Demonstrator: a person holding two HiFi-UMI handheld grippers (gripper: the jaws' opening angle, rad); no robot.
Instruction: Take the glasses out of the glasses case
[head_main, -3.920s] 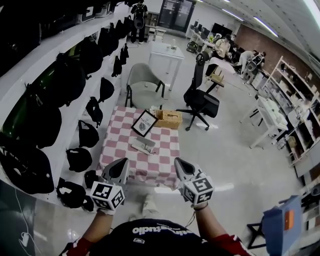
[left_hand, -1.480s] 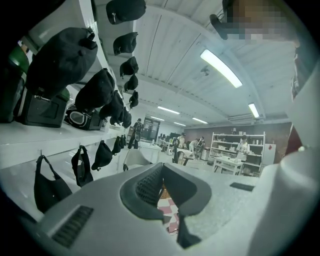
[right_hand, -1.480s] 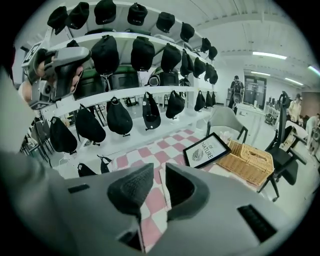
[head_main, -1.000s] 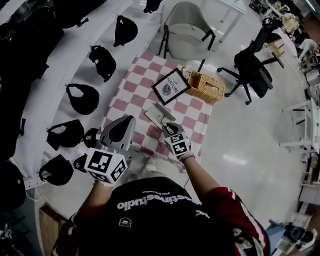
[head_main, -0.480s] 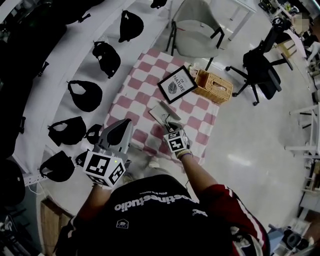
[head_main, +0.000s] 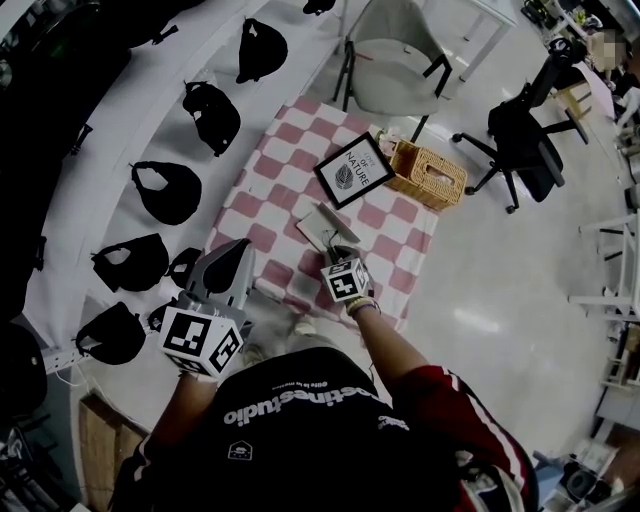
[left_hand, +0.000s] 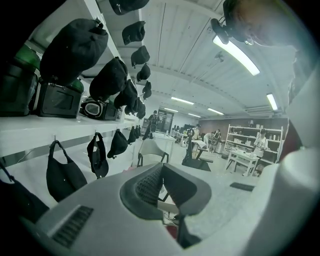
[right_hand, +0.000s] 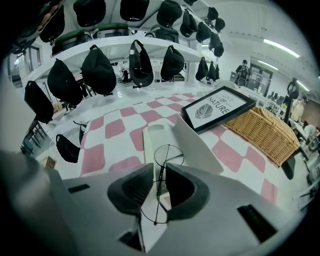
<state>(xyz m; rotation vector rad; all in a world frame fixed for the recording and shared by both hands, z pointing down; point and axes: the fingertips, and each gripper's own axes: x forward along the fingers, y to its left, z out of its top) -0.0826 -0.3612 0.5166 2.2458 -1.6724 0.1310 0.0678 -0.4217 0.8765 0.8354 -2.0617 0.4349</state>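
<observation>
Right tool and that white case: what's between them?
Thin wire glasses, pinched in the right tool over the open case, as the right gripper view shows.

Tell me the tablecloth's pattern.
Pink and white checks; the tablecloth shows best in the right gripper view.

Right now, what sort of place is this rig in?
Probably an open office or lab workspace set up for recording: an office chair, storage racks in the background, and a wall shelf hung with black caps beside a small checkered table.
</observation>
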